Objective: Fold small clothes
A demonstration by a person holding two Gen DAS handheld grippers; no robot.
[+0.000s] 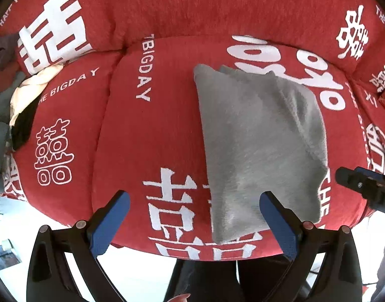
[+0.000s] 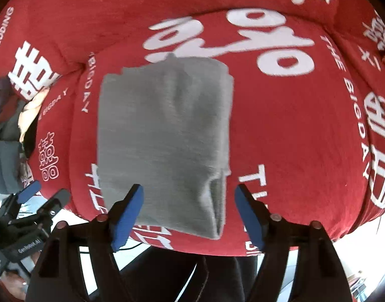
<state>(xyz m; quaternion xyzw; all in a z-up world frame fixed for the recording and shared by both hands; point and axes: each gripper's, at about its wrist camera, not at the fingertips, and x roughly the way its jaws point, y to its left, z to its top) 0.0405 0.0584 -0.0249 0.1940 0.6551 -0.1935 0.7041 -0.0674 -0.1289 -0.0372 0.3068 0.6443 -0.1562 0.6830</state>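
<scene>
Grey cloth (image 1: 262, 146) looks folded already: a compact rectangle with layered edges, lying flat on the red cushion (image 1: 147, 136), near its front edge. My judgement: this piece is done or one tidy-up short of done; what's left is probably setting it aside and taking the next item. Left gripper (image 1: 195, 224) is spread wide, holding nothing; its right finger overlaps the cloth's near corner in the left view, but I can't tell whether it touches. Right gripper (image 2: 188, 214) also gapes, empty, fingers straddling the cloth's near edge, hovering just in front of it. The right view shows what the left doesn't: the fold seen head-on, with a stacked doubled edge along the right near corner, so several layers. It also shows my left gripper off to the left, clear of the cloth. The left view shows the pile (image 1: 29, 93) at the cushion's left edge more clearly: cream and dark fabric, likely the next pieces. The right view is slightly motion-blurred.
</scene>
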